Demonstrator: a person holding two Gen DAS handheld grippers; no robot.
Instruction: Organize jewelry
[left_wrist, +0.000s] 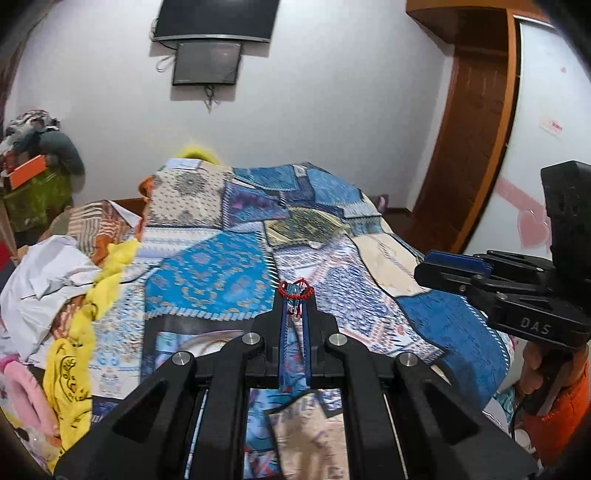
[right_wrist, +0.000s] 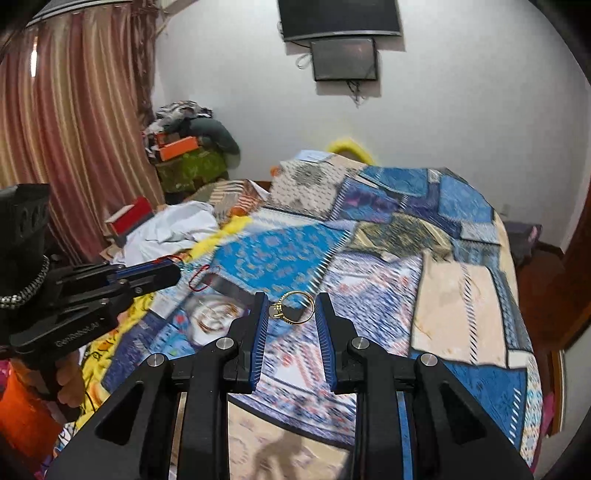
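My left gripper (left_wrist: 293, 297) is shut on a small red cord piece with teal beads (left_wrist: 295, 290), held at its fingertips above the bed. In the right wrist view that gripper (right_wrist: 176, 271) comes in from the left, and the red cord (right_wrist: 199, 277) dangles from it. My right gripper (right_wrist: 290, 300) is shut on a gold ring (right_wrist: 279, 310) with a small stone setting, and the ring spans the narrow gap between the blue pads. The right gripper (left_wrist: 423, 266) also shows at the right edge of the left wrist view. A silver dish holding gold jewelry (right_wrist: 212, 314) lies on the bed below both grippers.
A blue patchwork bedspread (right_wrist: 461, 302) covers the bed. Yellow cloth (left_wrist: 70, 365) and white cloth (left_wrist: 44, 280) are heaped along its left side. Behind them stand a pile of clothes and orange boxes (right_wrist: 177, 146) and a striped curtain (right_wrist: 74, 140). A hand in an orange sleeve (left_wrist: 554, 398) holds the right gripper.
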